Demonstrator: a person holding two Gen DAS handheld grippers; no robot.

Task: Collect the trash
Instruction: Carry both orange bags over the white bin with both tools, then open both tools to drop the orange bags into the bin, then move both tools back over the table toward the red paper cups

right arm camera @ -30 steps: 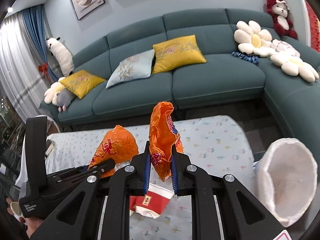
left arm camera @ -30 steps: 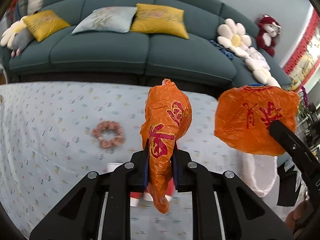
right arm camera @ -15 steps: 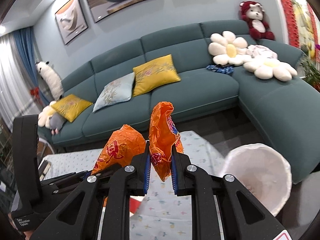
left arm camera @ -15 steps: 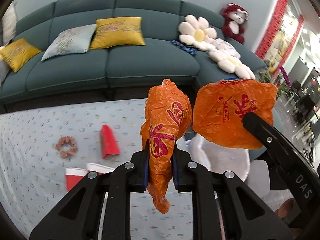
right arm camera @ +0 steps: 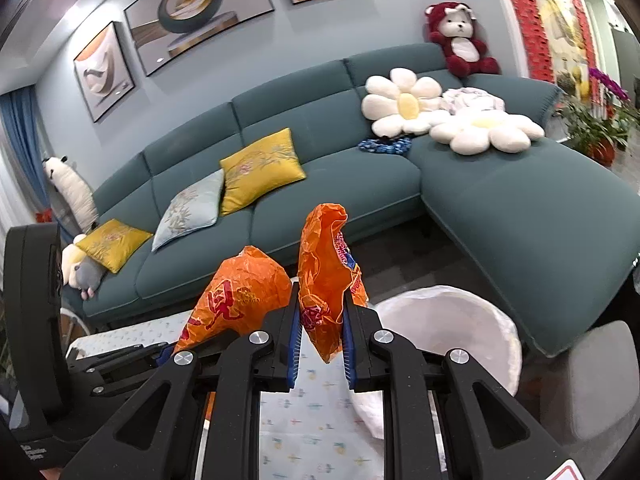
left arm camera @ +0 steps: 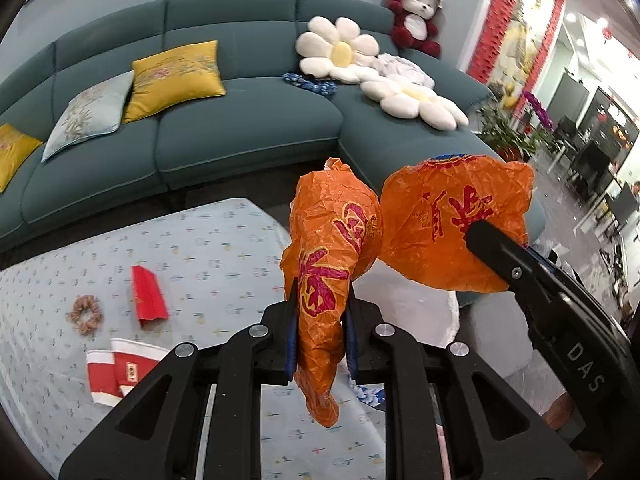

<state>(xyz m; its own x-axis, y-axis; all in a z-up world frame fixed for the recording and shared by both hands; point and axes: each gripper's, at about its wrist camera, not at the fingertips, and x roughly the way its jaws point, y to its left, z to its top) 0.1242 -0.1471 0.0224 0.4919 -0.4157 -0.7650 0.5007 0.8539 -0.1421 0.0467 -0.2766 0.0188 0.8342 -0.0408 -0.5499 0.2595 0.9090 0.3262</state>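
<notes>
On the far left of the left wrist view, a hair scrunchie [left arm camera: 84, 314], a flattened red packet [left arm camera: 148, 293] and a squashed red-and-white paper cup [left arm camera: 120, 370] lie apart on the patterned tablecloth [left arm camera: 208, 248]; the packet and cup look like trash not yet collected.

Moving right, the left gripper [left arm camera: 319, 344] is clamped narrow on an orange wrapper [left arm camera: 332, 248], pinched across its lower neck with the puffed upper part standing above the blue pads. Just beside it, the right gripper [right arm camera: 320, 338] holds a second orange wrapper [right arm camera: 326, 276] the same way. Both wrappers are probably thin crinkled film: nearly weightless, soft, a little slick, apt to slide out of a loose pinch (though nothing here can break). A gathered neck or fold gives the pads more to bite on than a flat face, so the present hold seems sound.

Furthest right, the white-lined bin [right arm camera: 452, 320] sits beyond the table's edge, its open mouth just below and right of the right wrapper.

A second ago the left camera faced the table's middle, with the scrunchie near centre and the bin only at the edge; since then both hands have swung right, the bin now looms close, and the grips are unchanged.
</notes>
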